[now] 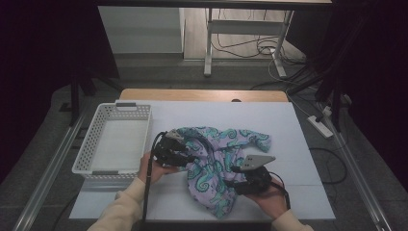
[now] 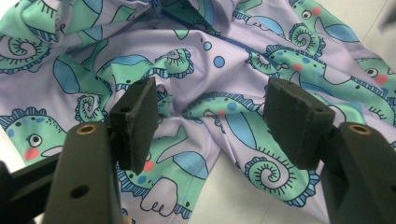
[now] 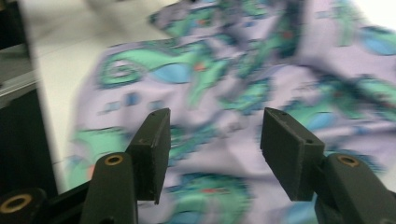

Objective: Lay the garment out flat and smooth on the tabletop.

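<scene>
L gripper [image 2: 210, 126] jaws apart, hovering just over the crumpled lilac stretch garment w/ green seahorse print [image 1: 216, 159], nothing pinched. R gripper [image 3: 215, 154] also open over the cloth; view blurred, prob. not touching. Garment lies mid white table [image 1: 298, 130], right of the white plastic basket [image 1: 115, 139]. Step: regrasp btwn folds. Next: 2 clean pinches on an edge.
</scene>
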A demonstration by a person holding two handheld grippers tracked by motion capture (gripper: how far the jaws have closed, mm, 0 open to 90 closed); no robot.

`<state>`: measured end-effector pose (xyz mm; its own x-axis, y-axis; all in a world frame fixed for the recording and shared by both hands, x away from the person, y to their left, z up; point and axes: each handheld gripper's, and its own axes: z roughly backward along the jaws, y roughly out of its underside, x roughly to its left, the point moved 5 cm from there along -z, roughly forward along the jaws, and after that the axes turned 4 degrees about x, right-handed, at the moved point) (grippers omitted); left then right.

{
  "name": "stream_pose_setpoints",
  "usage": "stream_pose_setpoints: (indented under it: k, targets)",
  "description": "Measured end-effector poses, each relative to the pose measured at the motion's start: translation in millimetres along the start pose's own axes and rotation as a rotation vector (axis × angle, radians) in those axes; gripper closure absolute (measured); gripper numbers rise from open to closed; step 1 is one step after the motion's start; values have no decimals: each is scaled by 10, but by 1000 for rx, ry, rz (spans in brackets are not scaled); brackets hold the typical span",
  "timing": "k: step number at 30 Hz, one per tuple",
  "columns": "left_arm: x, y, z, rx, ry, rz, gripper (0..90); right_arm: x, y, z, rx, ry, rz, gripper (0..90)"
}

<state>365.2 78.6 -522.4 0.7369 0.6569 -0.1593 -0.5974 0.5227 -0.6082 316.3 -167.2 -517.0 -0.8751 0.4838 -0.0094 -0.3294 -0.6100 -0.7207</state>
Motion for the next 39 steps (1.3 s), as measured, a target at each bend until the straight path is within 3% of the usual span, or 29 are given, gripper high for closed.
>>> stream_pose_setpoints:
  k: [6,9,15,18,22,24,27,30,36,39]
  targets:
    - [-26,13,-8,-1,4,3,359,-387,-42,-94,-11,61,-53,405]
    - [-45,36,-14,-1,6,8,359,-533,-39,-132,-7,101,-58,403]
    - [-73,77,12,-8,6,20,359,-725,-65,-182,11,135,-69,390]
    - [-87,95,27,-8,6,22,359,-815,-43,-231,26,143,-112,395]
    - [-108,117,37,-8,6,24,359,-826,13,-342,70,118,-140,379]
    - [-118,121,42,-8,6,22,358,-800,19,-396,93,117,-125,369]
    - [-132,128,52,-10,7,22,359,-760,19,-496,126,140,-97,371]
    - [-137,138,58,-11,8,24,358,-771,48,-602,169,166,-102,390]
    - [-128,152,69,-14,7,28,358,-904,96,-606,182,233,-146,455]
    - [-133,155,68,-9,7,24,358,-970,131,-558,175,227,-177,609]
